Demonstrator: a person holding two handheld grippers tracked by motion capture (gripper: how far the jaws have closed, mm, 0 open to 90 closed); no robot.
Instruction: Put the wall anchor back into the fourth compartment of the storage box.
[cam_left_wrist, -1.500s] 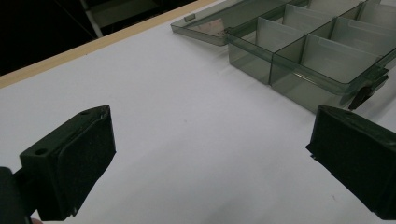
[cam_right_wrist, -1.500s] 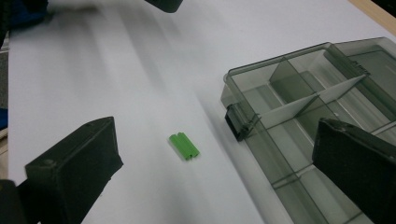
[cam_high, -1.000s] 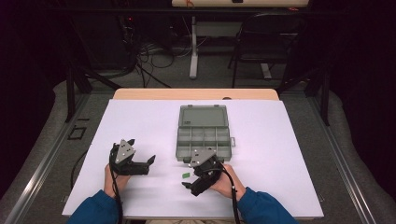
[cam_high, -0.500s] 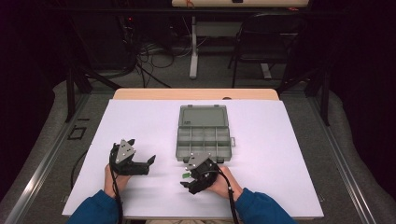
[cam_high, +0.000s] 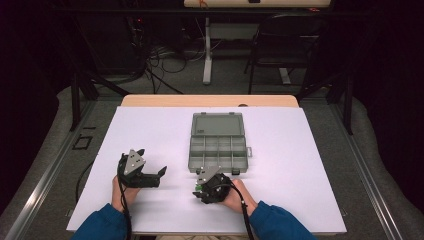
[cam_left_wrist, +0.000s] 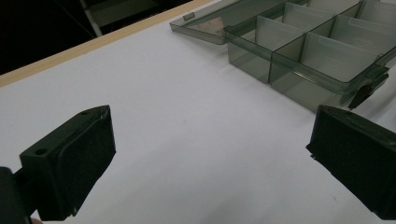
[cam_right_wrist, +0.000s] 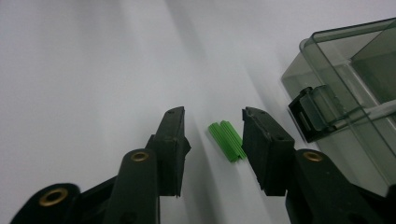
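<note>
A small green ribbed plastic piece (cam_right_wrist: 227, 140) lies flat on the white table (cam_high: 310, 165), just in front of the near left corner of the compartment box (cam_high: 218, 150). In the right gripper view it sits between the two black jaws of the right gripper (cam_right_wrist: 212, 135), which stand partly open on either side of it. The piece looks closer to the right-hand jaw, though I cannot tell whether either pad touches it. From the high view the right gripper (cam_high: 202, 186) is tipped down toward the table, held in the person's right hand (cam_high: 237, 196), with a speck of green showing at its tip.

The box is smoky grey translucent plastic, its lid (cam_high: 217, 123) swung fully open and lying flat on the table on the far side. The tray is split by dividers into several compartments, and those I can see into look bare. A dark latch (cam_right_wrist: 314, 112) hangs off the near wall, just beside the right gripper's jaw.

The left gripper (cam_high: 159, 176) rests low over the table, well to the left of the box, held in the left hand (cam_high: 122, 192). Its jaws are spread wide with only bare tabletop between them; in the left gripper view the box (cam_left_wrist: 322, 56) sits ahead and to the right. Both sleeves are blue.
</note>
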